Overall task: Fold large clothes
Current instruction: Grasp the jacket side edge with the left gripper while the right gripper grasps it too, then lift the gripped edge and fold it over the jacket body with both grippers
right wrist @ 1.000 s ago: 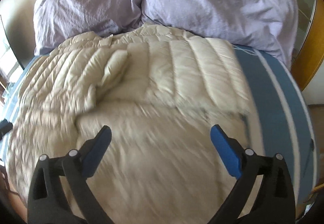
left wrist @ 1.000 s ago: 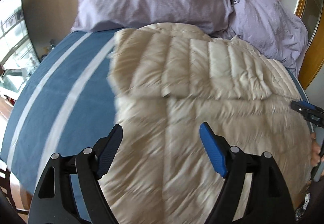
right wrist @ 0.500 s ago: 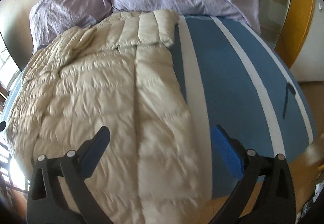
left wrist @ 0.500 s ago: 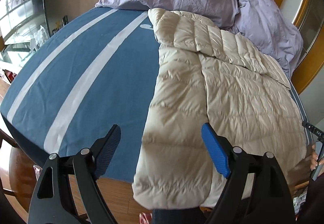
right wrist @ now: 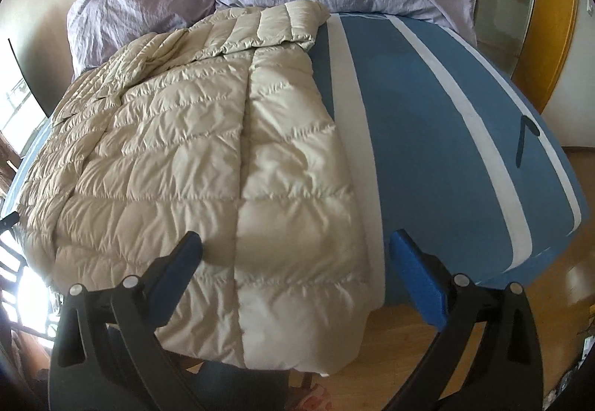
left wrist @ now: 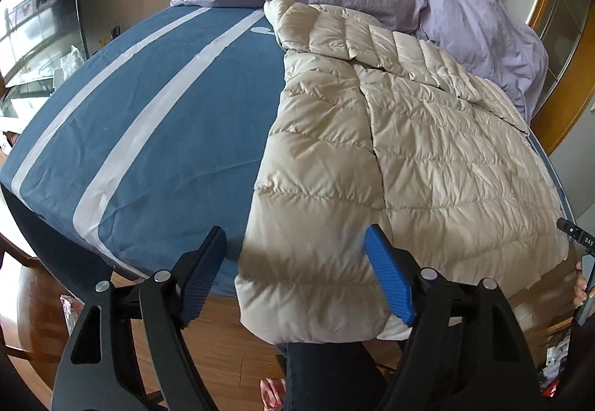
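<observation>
Both tongs hover apart over the jacket [left wrist: 372, 151] hem, left tongs [left wrist: 297, 277] closing.

A cream quilted puffer jacket [left wrist: 390, 151] lies flat across the blue striped bed [left wrist: 148, 121], hem overhanging the near edge.

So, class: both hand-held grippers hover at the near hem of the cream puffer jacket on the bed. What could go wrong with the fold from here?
1. The jacket's hem hangs over the edge of the bed, so a tug could slide the slippery jacket to the floor.
2. The left hand-held gripper is closing with nothing gripped yet; it may pinch only the top layer.
3. The right hand-held gripper straddles the jacket's side edge and may catch the bedsheet too.
</observation>
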The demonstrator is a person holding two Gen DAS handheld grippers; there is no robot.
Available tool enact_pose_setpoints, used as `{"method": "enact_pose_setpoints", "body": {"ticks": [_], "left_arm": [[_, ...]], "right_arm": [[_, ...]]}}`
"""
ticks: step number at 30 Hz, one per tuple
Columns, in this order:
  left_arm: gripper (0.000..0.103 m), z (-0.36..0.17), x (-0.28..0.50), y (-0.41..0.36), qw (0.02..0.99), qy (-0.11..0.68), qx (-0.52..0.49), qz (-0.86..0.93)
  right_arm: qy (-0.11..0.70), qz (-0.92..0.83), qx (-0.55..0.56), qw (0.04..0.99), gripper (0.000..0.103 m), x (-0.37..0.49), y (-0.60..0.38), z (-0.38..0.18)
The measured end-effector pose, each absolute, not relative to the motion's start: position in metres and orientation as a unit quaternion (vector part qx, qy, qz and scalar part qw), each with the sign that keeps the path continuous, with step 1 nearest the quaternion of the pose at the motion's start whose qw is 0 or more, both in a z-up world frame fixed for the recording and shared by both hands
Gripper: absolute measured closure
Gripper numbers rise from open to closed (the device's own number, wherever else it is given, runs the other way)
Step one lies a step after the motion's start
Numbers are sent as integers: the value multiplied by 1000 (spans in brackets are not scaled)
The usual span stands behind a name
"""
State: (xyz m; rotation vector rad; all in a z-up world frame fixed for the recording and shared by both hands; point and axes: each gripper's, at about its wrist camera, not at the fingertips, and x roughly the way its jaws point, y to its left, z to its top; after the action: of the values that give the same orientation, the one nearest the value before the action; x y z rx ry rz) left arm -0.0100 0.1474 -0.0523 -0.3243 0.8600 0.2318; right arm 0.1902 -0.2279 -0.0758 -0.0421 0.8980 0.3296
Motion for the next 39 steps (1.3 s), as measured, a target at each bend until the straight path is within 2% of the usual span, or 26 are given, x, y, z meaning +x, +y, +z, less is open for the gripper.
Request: {"method": "enact_pose_setpoints", "body": {"ticks": [7, 10, 12, 13, 18, 20, 26, 39], "left_arm": [[43, -53, -10, 135, 895, 409, -145, 105], [56, -53, -9, 134, 894, 409, -151, 99], [62, -53, -8, 133, 894, 408, -156, 97], [66, -54, -8, 132, 894, 408, -157, 97], [87, -55, -7, 129, 891, 411, -171, 87], [90, -54, -7, 128, 891, 411, -173, 87], [95, -41, -7, 126, 897, 401, -168, 85], [98, 20, 19, 136, 923, 337, -150, 107]], "right_arm": [[426, 172, -23, 888, 14, 184, -224, -81], [420, 179, -22, 889, 27, 182, -224, -80], [416, 184, -16, 890, 41, 181, -225, -79], [416, 186, -12, 890, 45, 180, -226, -79], [418, 211, 29, 883, 83, 182, -233, -80], [417, 214, 35, 883, 88, 182, -231, -80], [402, 205, 33, 892, 95, 181, -228, -68], [344, 193, 44, 918, 96, 198, -221, -9]]}}
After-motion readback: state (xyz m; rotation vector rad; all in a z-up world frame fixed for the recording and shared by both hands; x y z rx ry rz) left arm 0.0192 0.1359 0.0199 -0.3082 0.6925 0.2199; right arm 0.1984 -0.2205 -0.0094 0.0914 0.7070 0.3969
